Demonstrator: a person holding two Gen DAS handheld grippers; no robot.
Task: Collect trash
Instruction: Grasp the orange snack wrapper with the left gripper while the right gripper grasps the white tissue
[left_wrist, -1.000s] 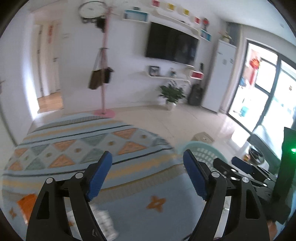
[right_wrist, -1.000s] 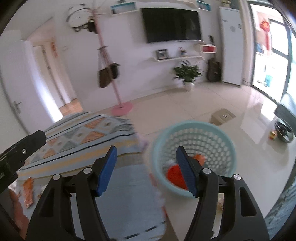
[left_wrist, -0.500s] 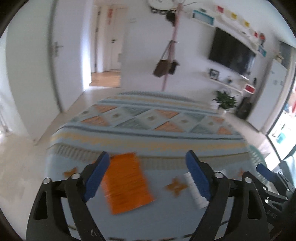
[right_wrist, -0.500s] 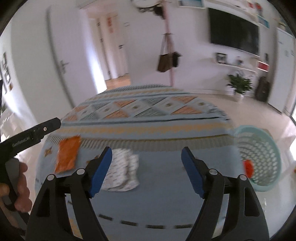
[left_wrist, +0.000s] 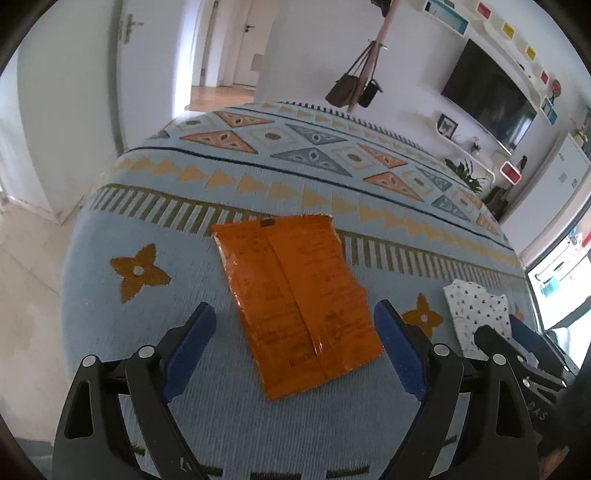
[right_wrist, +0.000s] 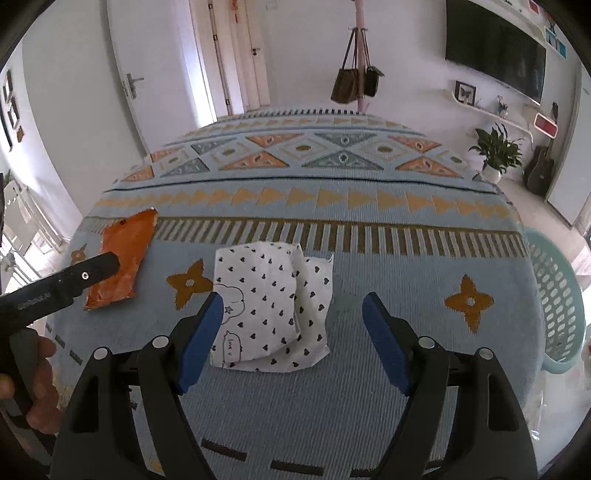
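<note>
The left gripper (left_wrist: 291, 343) hovers with its jaws spread wide and nothing between them, lined up over the near end of an orange snack wrapper (left_wrist: 295, 299) that lies flat on the patterned blue cloth (left_wrist: 184, 192) covering the table. The wide spread seems chosen to clear the wrapper's full width, since a flat, thin foil pack gives little to pinch unless one finger can get at an edge.

The right gripper (right_wrist: 291, 332) is likewise released and empty, poised above a white heart-print wrapper (right_wrist: 273, 306) that sits crumpled and partly folded on the same cloth, near the table's front edge. Its left finger overlaps the wrapper's near-left corner in the right wrist view; whether it touches cannot be told. The raised folds should make this piece easier to pinch than the flat orange one.

The two wrappers lie well apart, one per gripper, which suggests that both are to be picked up at once. A pale turquoise perforated basket (right_wrist: 557, 299) stands beside the table's right edge, close to the right gripper, most likely the destination for the trash. Both pieces are not yet grasped.
</note>
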